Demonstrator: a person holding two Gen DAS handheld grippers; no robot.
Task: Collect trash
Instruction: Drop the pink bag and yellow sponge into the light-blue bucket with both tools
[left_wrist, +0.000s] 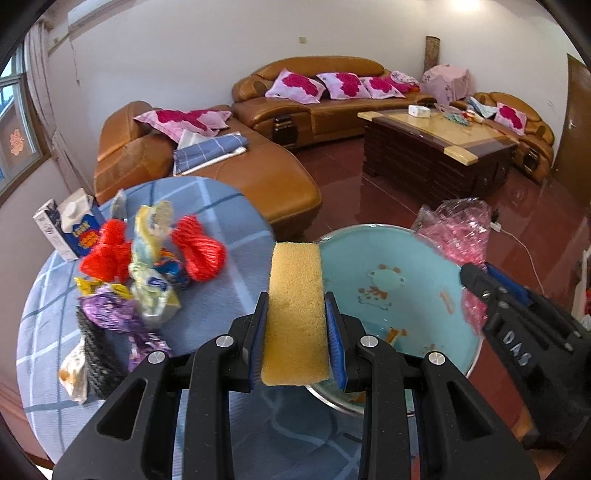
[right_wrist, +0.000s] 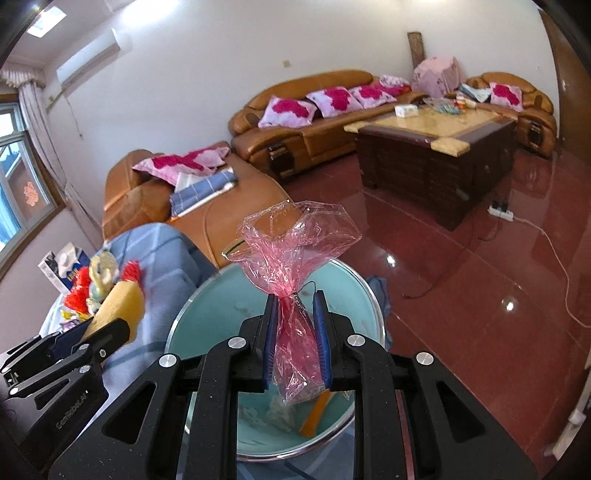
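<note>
Between the blue pads of the left gripper sits a yellow sponge, a coarse, porous oblong block clamped along its long sides, its far end reaching over the near rim of the light-blue basin. That basin is round with a shiny metal rim and cartoon animals printed in brown and orange on its enamel floor. Handwritten white letters reading "DAS" show on the black body of the right gripper, which has its fingers closed on a pink cellophane wrapper; the crinkled, see-through film is pinched at its twisted waist and flares out above the basin. In the right wrist view, pale crumpled scraps and an orange strip already lie in the basin's bottom.

Left of the basin, on the round table under a blue checked cloth, the rest of the trash is heaped: two bunches of red plastic mesh, a crumpled foil snack packet in pale yellow and blue, a purple foil wrapper, and a black ribbed object whose kind I cannot tell. At the table's far edge stands a blue and white milk carton with a gabled top; its yellow lettering is too blurred to read. Small embossed writing on the left gripper's body is likewise unreadable in the right wrist view.
</note>
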